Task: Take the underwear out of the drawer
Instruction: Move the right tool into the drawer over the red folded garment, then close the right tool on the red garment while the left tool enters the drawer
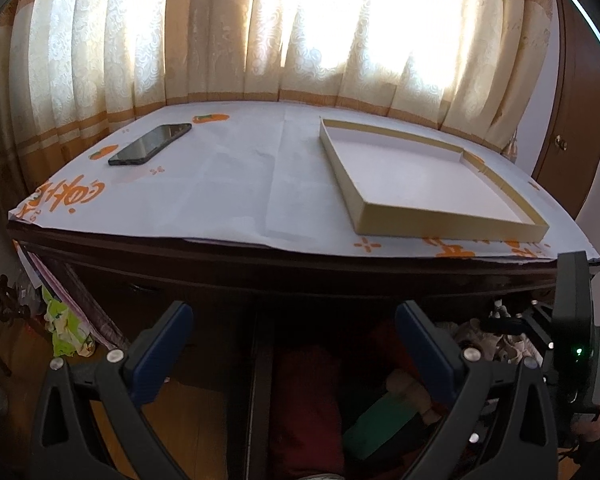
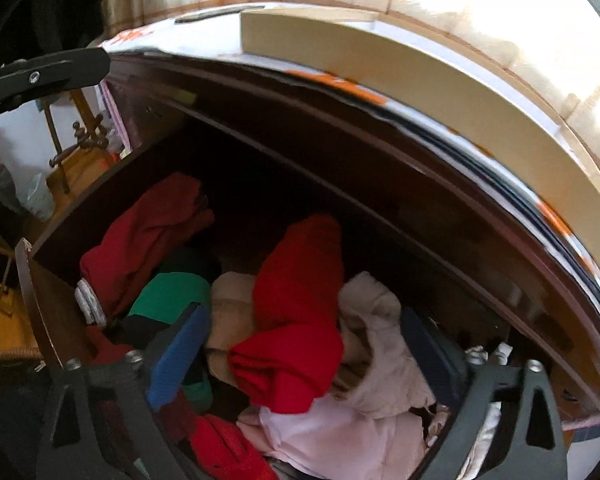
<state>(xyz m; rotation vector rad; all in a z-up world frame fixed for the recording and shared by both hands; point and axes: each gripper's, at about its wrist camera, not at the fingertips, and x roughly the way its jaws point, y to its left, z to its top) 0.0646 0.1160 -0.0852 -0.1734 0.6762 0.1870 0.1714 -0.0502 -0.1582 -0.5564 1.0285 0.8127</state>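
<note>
Lying crumpled in open drawer (image 2: 48, 304): bright red underwear (image 2: 296, 320), folded, soft; right gripper (image 2: 300, 344) apart around it, left gripper (image 1: 294, 344) apart, empty.

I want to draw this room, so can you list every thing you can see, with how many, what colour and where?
Flat cardboard box lid: one, cream with white inside, right part of the tabletop.
Black smartphone: one, left part of the tabletop.
White paper sheet with orange print: one, covering the tabletop.
Patterned curtains: cream and orange, behind the table.
Dark wooden drawer: one, pulled open under the table.
Bright red folded cloth: one, middle of the drawer.
Dark red cloth: one, left back of the drawer.
Green cloth: one, left of the drawer.
Cream and pale pink cloths: several, right and front of the drawer.
Left claw: open, empty.
Right claw: open over the clothes.
</note>
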